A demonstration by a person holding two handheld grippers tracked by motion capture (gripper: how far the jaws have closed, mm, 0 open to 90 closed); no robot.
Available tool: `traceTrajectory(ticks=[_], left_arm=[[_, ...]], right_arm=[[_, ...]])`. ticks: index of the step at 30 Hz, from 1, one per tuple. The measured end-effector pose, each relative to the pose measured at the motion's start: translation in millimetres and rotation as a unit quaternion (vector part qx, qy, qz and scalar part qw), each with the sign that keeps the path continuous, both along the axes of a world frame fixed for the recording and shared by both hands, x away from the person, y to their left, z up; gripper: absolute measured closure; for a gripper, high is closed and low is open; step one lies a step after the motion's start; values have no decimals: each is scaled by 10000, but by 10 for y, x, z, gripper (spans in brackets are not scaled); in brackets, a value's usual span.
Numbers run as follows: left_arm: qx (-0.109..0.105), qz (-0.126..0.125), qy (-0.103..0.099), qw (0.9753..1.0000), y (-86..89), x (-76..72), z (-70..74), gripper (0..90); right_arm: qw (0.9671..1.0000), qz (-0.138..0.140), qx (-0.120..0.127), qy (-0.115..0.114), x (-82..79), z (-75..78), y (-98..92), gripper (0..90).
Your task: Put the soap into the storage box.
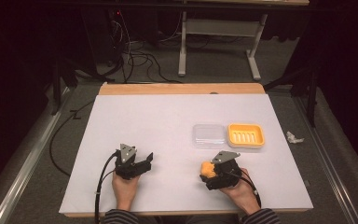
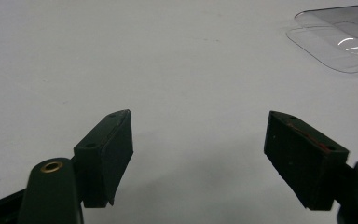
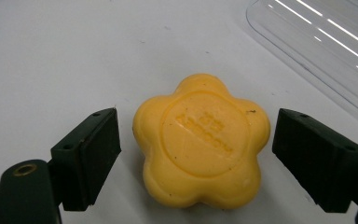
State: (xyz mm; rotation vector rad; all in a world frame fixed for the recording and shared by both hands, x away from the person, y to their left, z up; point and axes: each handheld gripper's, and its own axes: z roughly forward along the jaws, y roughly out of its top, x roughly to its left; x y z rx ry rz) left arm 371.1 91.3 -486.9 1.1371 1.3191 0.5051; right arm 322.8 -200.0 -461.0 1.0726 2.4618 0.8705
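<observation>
Soap (image 3: pixel 200 142) between parted right hand-held gripper (image 3: pixel 196 149) jaws, clear lid (image 3: pixel 317 42) near, left hand-held gripper (image 2: pixel 198 149) open

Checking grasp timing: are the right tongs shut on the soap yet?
Open. The right tongs straddle the yellow flower-shaped soap, with a gap showing on each side between it and the jaws.

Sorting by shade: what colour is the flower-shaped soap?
Yellow-orange flower-shaped soap, best in the right gripper view.
</observation>
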Motion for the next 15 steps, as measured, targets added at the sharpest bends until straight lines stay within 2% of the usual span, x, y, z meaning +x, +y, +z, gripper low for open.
traceTrajectory(ticks=[5, 10, 15], left_arm=[[-21, 6, -2, 10000, -1, 1, 1, 243], [-25, 23, 9, 10000, -1, 4, 1, 243], [-21, 30, 8, 10000, -1, 5, 0, 243]], right_arm=[[9999, 15, -127, 104, 48, -40, 48, 160], [9998, 38, -192, 59, 58, -57, 48, 238], [9998, 48, -214, 36, 62, -64, 47, 247]])
